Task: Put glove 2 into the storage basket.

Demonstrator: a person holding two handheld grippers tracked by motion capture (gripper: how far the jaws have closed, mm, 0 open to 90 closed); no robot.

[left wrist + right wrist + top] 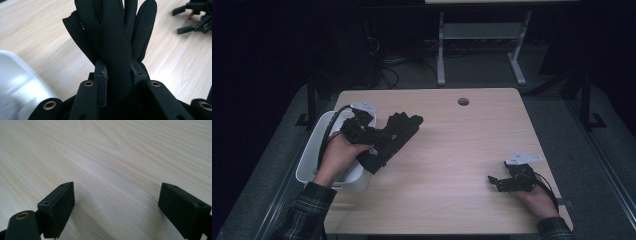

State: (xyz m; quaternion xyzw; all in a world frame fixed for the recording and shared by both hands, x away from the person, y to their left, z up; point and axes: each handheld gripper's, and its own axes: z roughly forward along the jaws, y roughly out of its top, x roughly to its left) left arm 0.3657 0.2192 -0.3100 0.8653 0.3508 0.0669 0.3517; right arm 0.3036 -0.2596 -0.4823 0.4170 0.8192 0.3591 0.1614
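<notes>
Right gripper [493, 181]: black two-jaw tool in the person's right hand [539, 199], low over the near right part of the light wooden table [452, 200]; jaws spread wide with nothing between them; in the right gripper view both black pads [58, 206] sit just above bare wood grain.
Left hand [336, 156]: wrapped round the left gripper [384, 137], plaid sleeve [307, 207] behind it at the near left edge.
Left gripper: clamped on a black fabric glove [115, 42]; jaws pressed against the glove's palm section from both sides.
Black fabric glove: in the left gripper's grip, fingers [409, 120] reaching forward past the jaw tips, cuff end hanging back toward the hand; held above the tabletop, well apart from the right gripper.
White plastic tub [312, 155]: beneath and behind the left gripper, at the table's left edge; contents not discernible.
Round cable hole [463, 101]: in the wood far ahead of both grippers.
White desk frame [482, 35]: beyond the table, on dark floor.
</notes>
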